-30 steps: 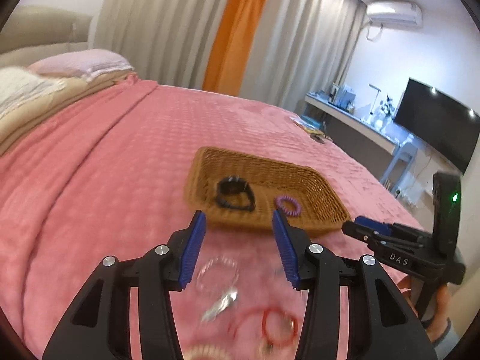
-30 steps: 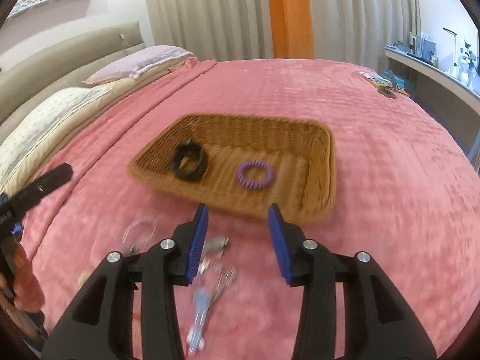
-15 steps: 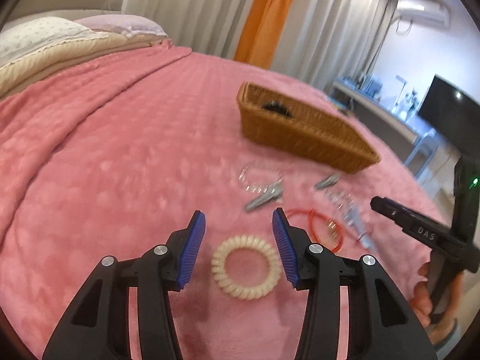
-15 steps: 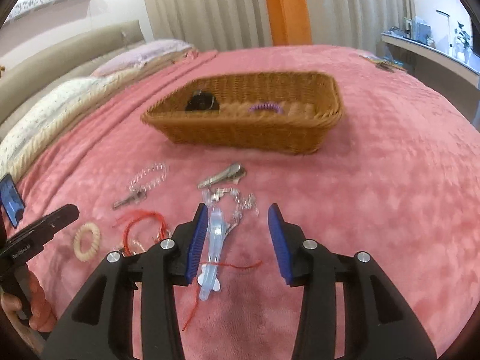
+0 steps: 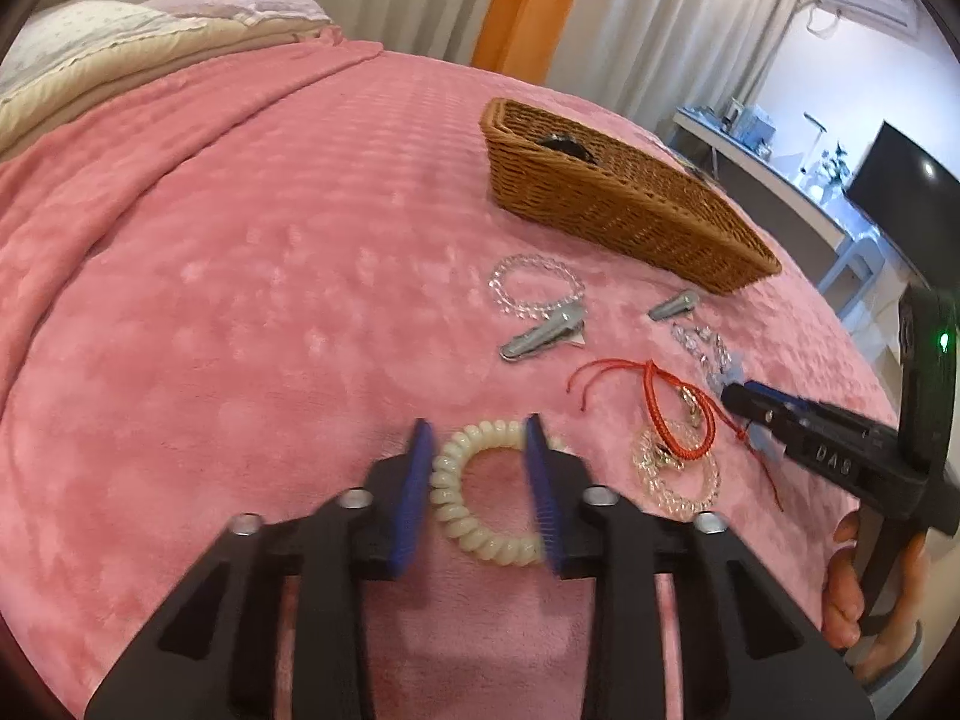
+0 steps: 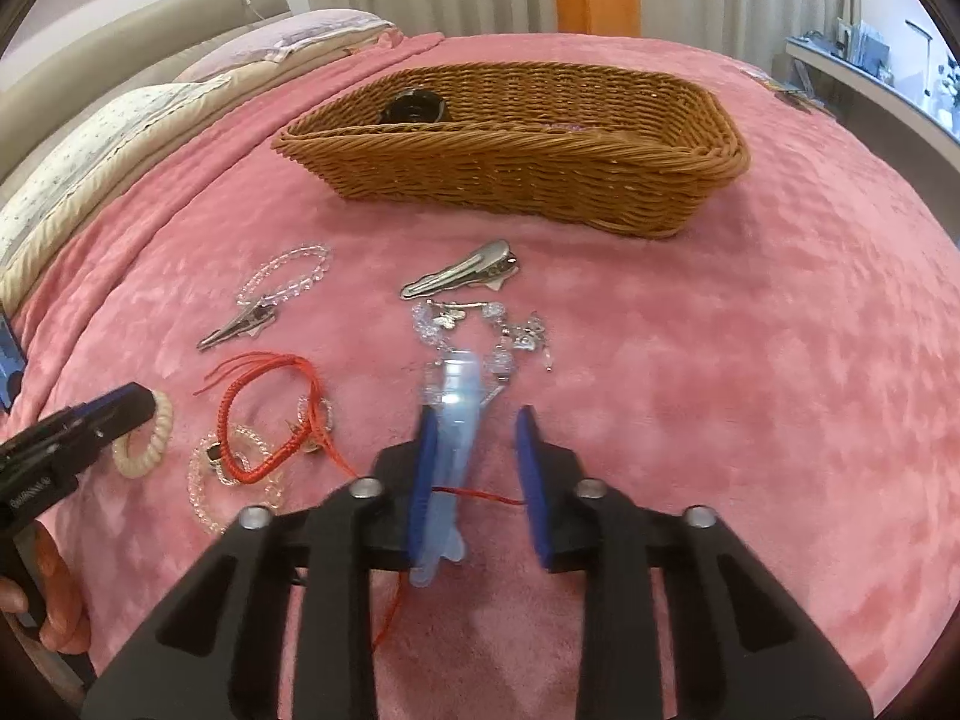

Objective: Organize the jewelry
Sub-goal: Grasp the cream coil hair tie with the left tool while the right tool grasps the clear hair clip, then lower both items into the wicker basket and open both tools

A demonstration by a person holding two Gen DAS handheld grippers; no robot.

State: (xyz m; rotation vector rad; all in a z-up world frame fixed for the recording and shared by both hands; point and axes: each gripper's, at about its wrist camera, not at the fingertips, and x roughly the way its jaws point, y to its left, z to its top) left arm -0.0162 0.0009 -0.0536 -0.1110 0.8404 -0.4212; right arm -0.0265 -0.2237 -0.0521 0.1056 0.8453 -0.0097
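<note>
My left gripper (image 5: pixel 477 429) is open, its blue pads on either side of a cream spiral hair tie (image 5: pixel 480 492) lying on the pink bedspread. My right gripper (image 6: pixel 477 420) is open around a pale blue hair clip (image 6: pixel 453 438), which lies against the left pad. A red cord bracelet (image 6: pixel 264 414), a clear spiral tie (image 6: pixel 234 474), a clear bead bracelet (image 6: pixel 288 276), two silver clips (image 6: pixel 462 276) (image 6: pixel 240 327) and a crystal charm chain (image 6: pixel 498 330) lie between the grippers and the wicker basket (image 6: pixel 516 162). A black watch (image 6: pixel 414 108) lies in the basket.
Pillows (image 6: pixel 90 150) lie along the left. A desk (image 5: pixel 774 174) and a TV (image 5: pixel 900 192) stand beyond the bed's right edge. Curtains hang behind the bed.
Both grippers have come down and forward to the bedspread. The left now straddles the cream hair tie; the right has closed in around the blue clip.
</note>
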